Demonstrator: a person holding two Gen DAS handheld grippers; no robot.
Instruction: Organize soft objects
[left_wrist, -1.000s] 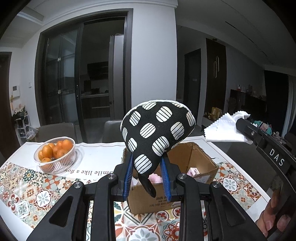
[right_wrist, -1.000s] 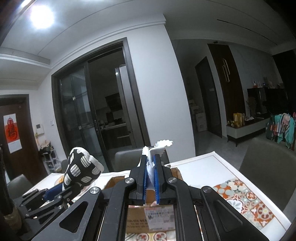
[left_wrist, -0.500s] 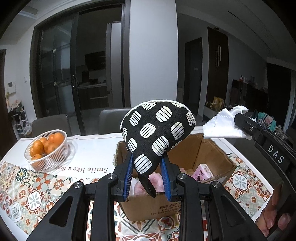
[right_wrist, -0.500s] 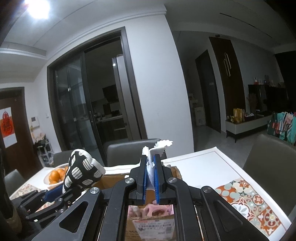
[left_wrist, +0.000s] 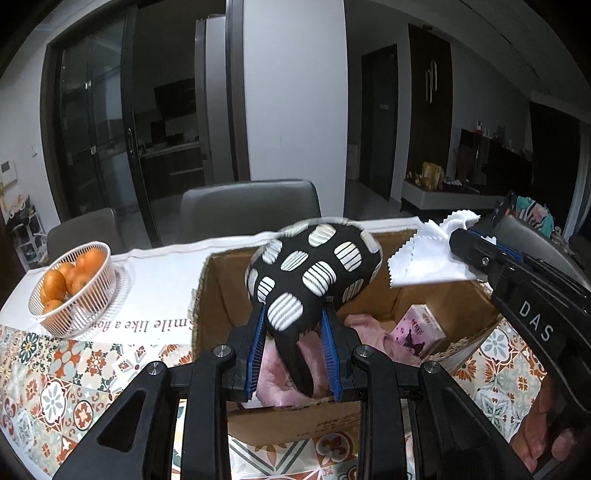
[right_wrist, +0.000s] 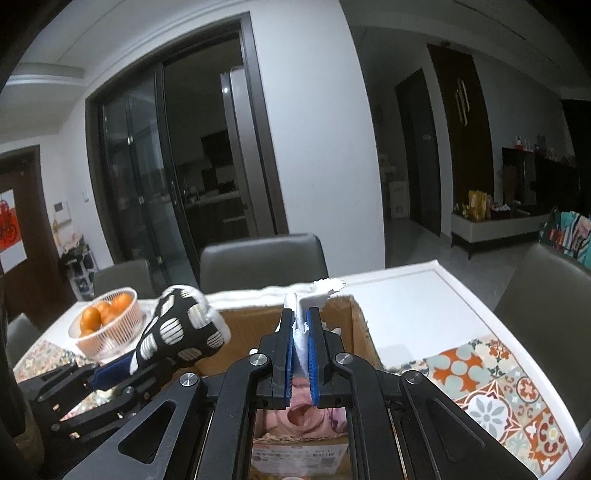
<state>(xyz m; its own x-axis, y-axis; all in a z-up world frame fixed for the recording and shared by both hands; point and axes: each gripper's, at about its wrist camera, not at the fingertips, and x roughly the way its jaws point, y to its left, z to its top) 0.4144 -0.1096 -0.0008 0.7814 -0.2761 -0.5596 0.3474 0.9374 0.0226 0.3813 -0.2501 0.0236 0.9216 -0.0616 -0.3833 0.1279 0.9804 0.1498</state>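
Left wrist view: the black spotted cushion (left_wrist: 314, 273) sits right between the blue pads of the left gripper (left_wrist: 293, 350), and the jaws are squeezed on its thin lower end, so its fat round top bulges out past the fingertips. It hangs over the open cardboard box (left_wrist: 458, 295), which lies just ahead of and below the jaws. Inside the box, under the cushion, there is a fluffy pink thing (left_wrist: 280, 373) (it looks like soft cloth or a plush toy, hard to tell which), and to the right of the jaws a small purple packet (left_wrist: 424, 328) leans by the box wall. Farther right, the right gripper (left_wrist: 476, 245) reaches in from the side with a white cloth (left_wrist: 428, 258) pinched at its tip; the cloth has zigzag edges and hangs above the right part of the box. Far to the left of the jaws stands a white basket (left_wrist: 88, 310) full of oranges (left_wrist: 74, 277) on the tablecloth (left_wrist: 55, 387), which has colored tile shapes. Behind the box is a gray chair (left_wrist: 251, 206). In the right wrist view, the right gripper (right_wrist: 302, 332) has its two blue pads pressed on the white cloth (right_wrist: 325, 290), which pokes out past the tips. The box (right_wrist: 243, 328) is straight ahead and below these jaws, and the pink thing (right_wrist: 299, 417) shows under them. The spotted cushion (right_wrist: 177, 332) and the left gripper (right_wrist: 122, 365) are to the left, with the basket (right_wrist: 110, 336) behind them.
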